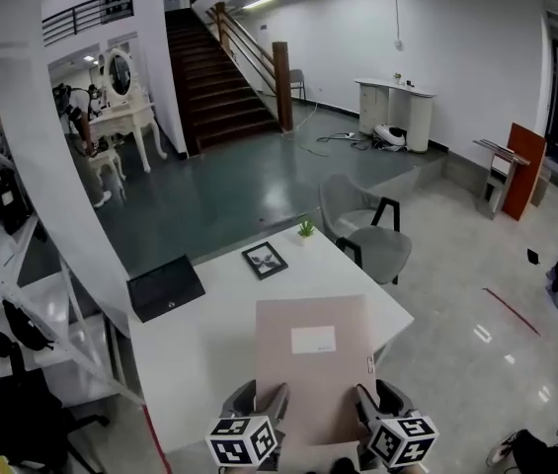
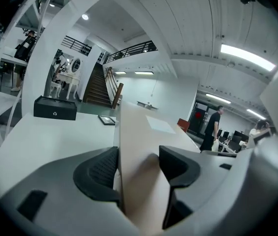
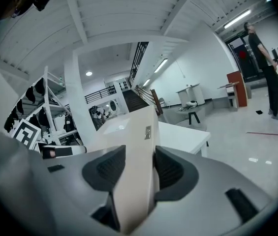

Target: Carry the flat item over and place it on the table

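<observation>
A flat beige cardboard sheet (image 1: 311, 358) with a white label hangs level over the near right part of the white table (image 1: 199, 339). My left gripper (image 1: 269, 401) is shut on the sheet's near left edge, and my right gripper (image 1: 365, 401) is shut on its near right edge. In the left gripper view the sheet (image 2: 139, 146) runs edge-on between the jaws of the left gripper (image 2: 136, 173). The right gripper view shows the same sheet (image 3: 136, 146) clamped in the right gripper (image 3: 139, 168). Whether the sheet touches the tabletop cannot be told.
A black box (image 1: 165, 287) lies at the table's left side, with a framed picture (image 1: 265, 260) and a small potted plant (image 1: 306, 230) near the far edge. A grey chair (image 1: 362, 230) stands beyond the far right corner. A white shelf rack (image 1: 12, 294) rises to the left.
</observation>
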### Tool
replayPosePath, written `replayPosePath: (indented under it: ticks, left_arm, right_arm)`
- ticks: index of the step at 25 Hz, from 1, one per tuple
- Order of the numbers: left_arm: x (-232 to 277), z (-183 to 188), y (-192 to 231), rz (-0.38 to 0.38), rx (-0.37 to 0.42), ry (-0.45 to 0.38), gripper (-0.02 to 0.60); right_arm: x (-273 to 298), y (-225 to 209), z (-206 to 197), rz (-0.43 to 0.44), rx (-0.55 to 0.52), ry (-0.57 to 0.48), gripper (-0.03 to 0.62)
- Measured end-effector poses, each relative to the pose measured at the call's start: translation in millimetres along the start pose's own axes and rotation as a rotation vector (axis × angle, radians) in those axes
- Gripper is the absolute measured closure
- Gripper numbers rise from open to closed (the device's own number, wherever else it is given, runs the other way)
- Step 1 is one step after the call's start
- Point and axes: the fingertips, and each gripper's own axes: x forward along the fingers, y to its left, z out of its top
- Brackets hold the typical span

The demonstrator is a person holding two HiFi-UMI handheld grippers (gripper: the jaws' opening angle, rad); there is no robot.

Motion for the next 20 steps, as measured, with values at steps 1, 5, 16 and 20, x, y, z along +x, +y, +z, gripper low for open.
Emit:
replayPosePath:
  ticks: [1,5,16,20]
  left_arm:
    - [3,2,5,0.013,-0.006,-0.004,0.319]
    - [12,12,23,0.077,-0.033,-0.026,0.318]
    - [37,43,63,0.279,-0.112,-0.1,0.318]
    - [41,49,70,0.345,-0.138,-0.12,0.319]
  right_arm:
    - [8,1,2,0.009,-0.011,0.007,0.411]
    - [42,6,9,0.07,-0.035,0.039,0.411]
    - [134,19,38,0.279,-0.095,0.121,0.411]
    - [158,22,45,0.346,-0.109,0.149,0.411]
